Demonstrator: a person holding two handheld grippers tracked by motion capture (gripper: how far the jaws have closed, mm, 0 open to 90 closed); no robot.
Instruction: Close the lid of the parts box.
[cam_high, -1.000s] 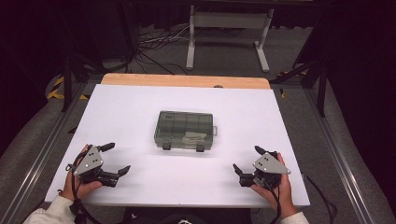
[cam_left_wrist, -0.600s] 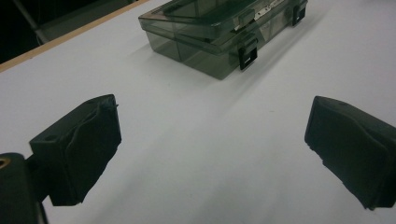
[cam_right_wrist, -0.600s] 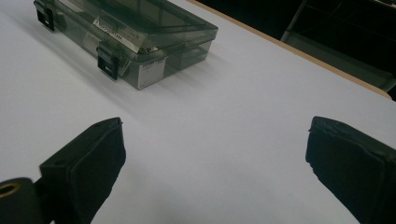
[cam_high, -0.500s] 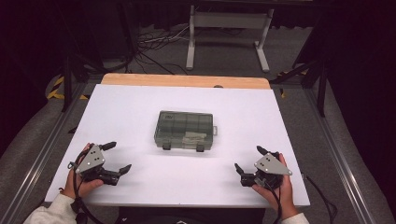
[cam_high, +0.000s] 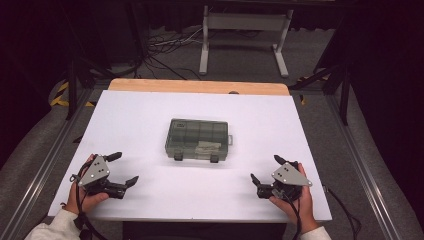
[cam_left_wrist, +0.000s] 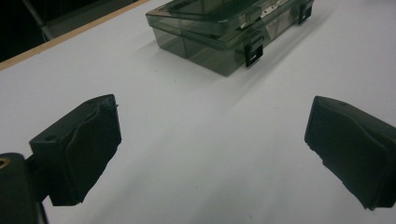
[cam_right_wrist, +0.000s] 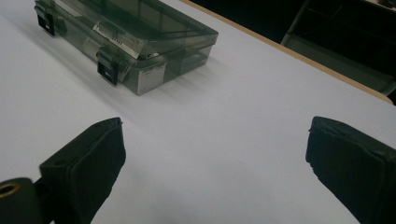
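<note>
A: Where is the organizer box (cam_high: 198, 140)?

B: It lies flat on the white table (cam_high: 150, 115), lid down and both front latches fastened, about midway between the far wooden edge and the near edge.

A: And the grippers?

B: The left gripper (cam_high: 121, 170) sits nearer than the box and off to its left, jaws spread wide with bare table between them. The right gripper (cam_high: 265, 170) sits nearer than the box on its right, likewise spread and gripping nothing. Both are well apart from the box.
</note>
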